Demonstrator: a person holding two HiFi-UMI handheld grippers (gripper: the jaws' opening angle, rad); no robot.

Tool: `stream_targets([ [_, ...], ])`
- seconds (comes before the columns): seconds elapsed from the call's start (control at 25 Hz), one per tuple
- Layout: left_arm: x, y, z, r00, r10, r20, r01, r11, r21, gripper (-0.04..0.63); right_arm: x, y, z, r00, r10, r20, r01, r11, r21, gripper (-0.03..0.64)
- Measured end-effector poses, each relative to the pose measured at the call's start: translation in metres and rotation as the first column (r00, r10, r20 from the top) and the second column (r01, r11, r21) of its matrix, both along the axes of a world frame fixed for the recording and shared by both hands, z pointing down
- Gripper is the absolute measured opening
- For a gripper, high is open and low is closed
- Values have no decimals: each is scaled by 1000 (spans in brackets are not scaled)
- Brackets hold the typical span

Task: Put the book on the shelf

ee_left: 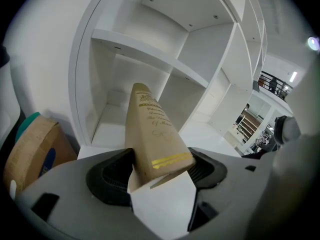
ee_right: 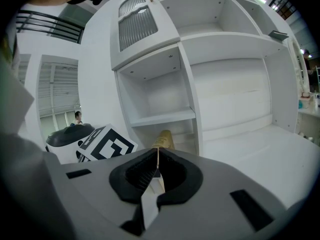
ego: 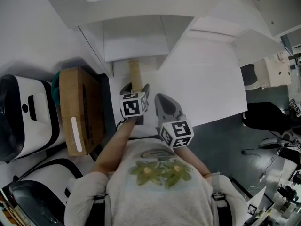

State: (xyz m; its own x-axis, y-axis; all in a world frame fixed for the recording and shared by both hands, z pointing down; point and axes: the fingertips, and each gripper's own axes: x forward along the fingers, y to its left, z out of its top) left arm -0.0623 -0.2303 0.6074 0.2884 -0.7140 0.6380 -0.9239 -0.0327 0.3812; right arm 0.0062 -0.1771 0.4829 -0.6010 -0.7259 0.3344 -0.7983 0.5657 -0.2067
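Left hand-held gripper [ee_left: 160, 166]: jaws clamped on the lower end of the book [ee_left: 152, 134]. The book is off the shelf [ee_left: 150, 44], spine up, with its far end pointing at the low left bay [ee_left: 117, 121].
Right hand-held gripper [ee_right: 156, 171]: jaws pressed together, nothing seen between them. It is just right of the left one and clear of the book.

Risks, as I judge them:
- The grip is at one end only, so most of the book overhangs. It may pivot or slip in the jaws if its far end knocks anything.
- The far corner could catch the board [ee_left: 145, 46] above the bay or the side wall [ee_left: 82, 99] if it goes in tilted.
- A box [ego: 77, 109] stands just beside the shelf on the left, so there is little room to swing that way.

Room:
- The bay is empty and looks wider than the book's thickness.
- The wide bay to the right is also empty, and the approach from the front is open.
- The right hand-held gripper is free to steady the book.
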Motion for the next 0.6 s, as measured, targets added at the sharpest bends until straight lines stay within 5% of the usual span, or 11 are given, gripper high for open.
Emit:
stream_targets([
  [0.6,-5,-17,1,1000,-23,-4,23,1000,-6,321,-1,-5,3,1000,-5,-5,5,1000,-9,34],
])
